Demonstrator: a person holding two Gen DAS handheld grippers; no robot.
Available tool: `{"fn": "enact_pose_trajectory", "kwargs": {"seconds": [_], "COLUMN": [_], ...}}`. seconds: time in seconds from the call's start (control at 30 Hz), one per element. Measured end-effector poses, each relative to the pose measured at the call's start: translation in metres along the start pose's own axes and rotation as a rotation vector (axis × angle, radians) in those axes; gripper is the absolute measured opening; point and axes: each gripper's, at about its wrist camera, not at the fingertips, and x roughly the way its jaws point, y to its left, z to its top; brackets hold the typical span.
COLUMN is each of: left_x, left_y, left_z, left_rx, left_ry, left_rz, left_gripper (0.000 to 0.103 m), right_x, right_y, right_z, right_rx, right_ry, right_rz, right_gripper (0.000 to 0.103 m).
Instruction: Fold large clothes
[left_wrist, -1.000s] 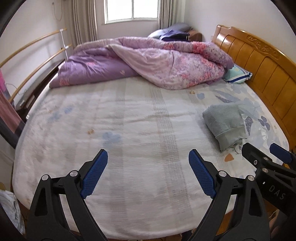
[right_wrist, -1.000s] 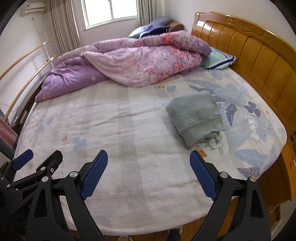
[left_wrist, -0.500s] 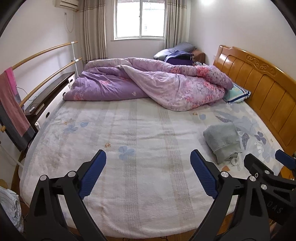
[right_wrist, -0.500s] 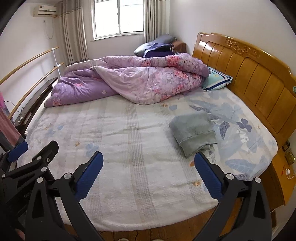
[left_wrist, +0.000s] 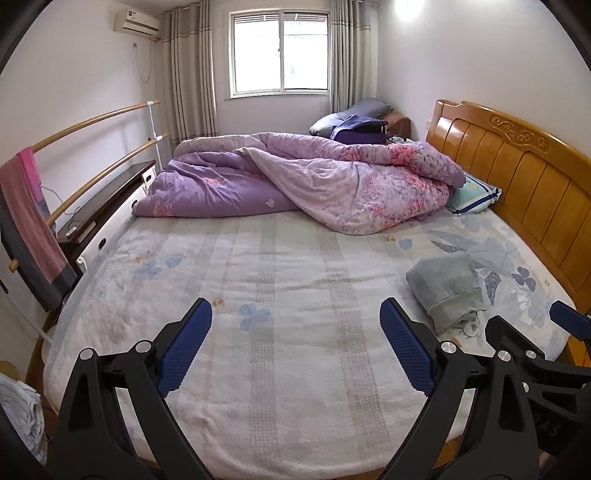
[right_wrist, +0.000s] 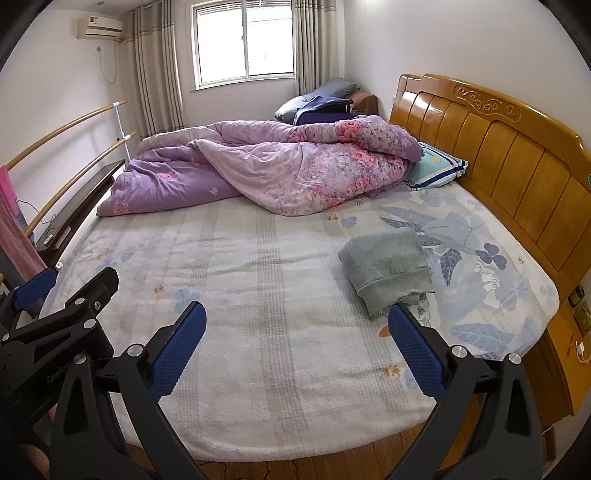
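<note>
A folded grey-green garment (left_wrist: 445, 286) lies on the right side of the bed (left_wrist: 280, 302), near the headboard; in the right wrist view it (right_wrist: 388, 267) sits just beyond my right finger. My left gripper (left_wrist: 295, 343) is open and empty, held over the near edge of the bed. My right gripper (right_wrist: 297, 341) is open and empty too, beside the left one. The right gripper's fingers (left_wrist: 513, 339) show at the right edge of the left wrist view. The left gripper's fingers (right_wrist: 99, 284) show at the left of the right wrist view.
A crumpled purple floral quilt (left_wrist: 314, 184) lies across the far side of the bed, with a pillow (left_wrist: 474, 194) by the wooden headboard (left_wrist: 517, 173). Wooden rails (left_wrist: 92, 122) with a pink towel (left_wrist: 31, 206) and a dark cabinet (left_wrist: 107, 206) stand on the left. A wooden bedside stand (right_wrist: 576, 332) is at right.
Both grippers have pulled back and up from the bed, so more of the room, window and headboard shows. Both stay open and empty. The grey-green garment has not moved.
</note>
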Motion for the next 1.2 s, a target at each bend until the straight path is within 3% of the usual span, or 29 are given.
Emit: {"fn": "enact_pose_trajectory", "kwargs": {"seconds": [0.5, 1.2], "left_x": [-0.018, -0.019], "left_y": [0.000, 0.007], "left_z": [-0.002, -0.004], "left_rx": [-0.035, -0.034], "left_ry": [-0.074, -0.098], "left_rz": [0.009, 0.017], "left_gripper": [0.093, 0.094], "right_x": [-0.011, -0.014], "right_y": [-0.001, 0.001], "right_z": [0.005, 0.008], "right_rx": [-0.019, -0.037], "right_ry": [-0.053, -0.065], "right_rz": [0.014, 0.008], "right_gripper": [0.095, 0.095]}}
